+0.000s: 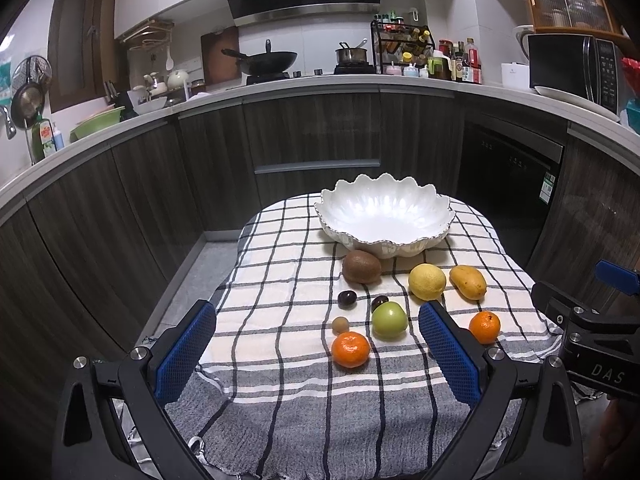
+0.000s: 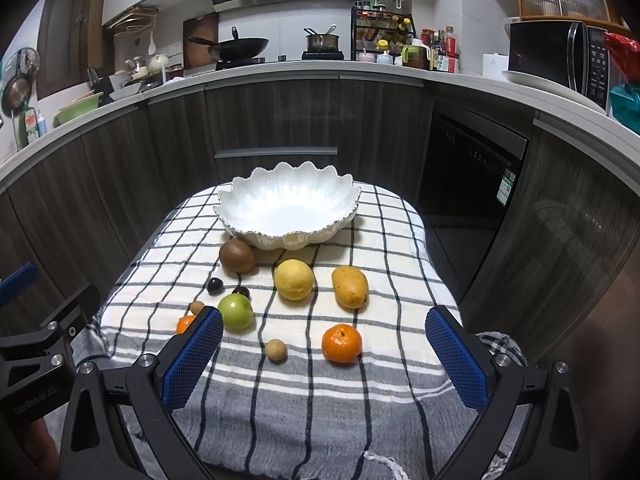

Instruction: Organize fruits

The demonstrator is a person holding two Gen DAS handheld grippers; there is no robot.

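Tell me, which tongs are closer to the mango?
The right tongs. The mango sits just ahead of them, a little right of centre. From the left tongs, it lies far off to the right, past the lemon.

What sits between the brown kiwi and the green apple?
Two small dark plums on the checked cloth, between kiwi and apple; both views show it.

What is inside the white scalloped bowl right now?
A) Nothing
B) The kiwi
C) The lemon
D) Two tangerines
A: the white bowl shows only its bare inside, while the lemon, kiwi and both tangerines sit on the checked cloth.
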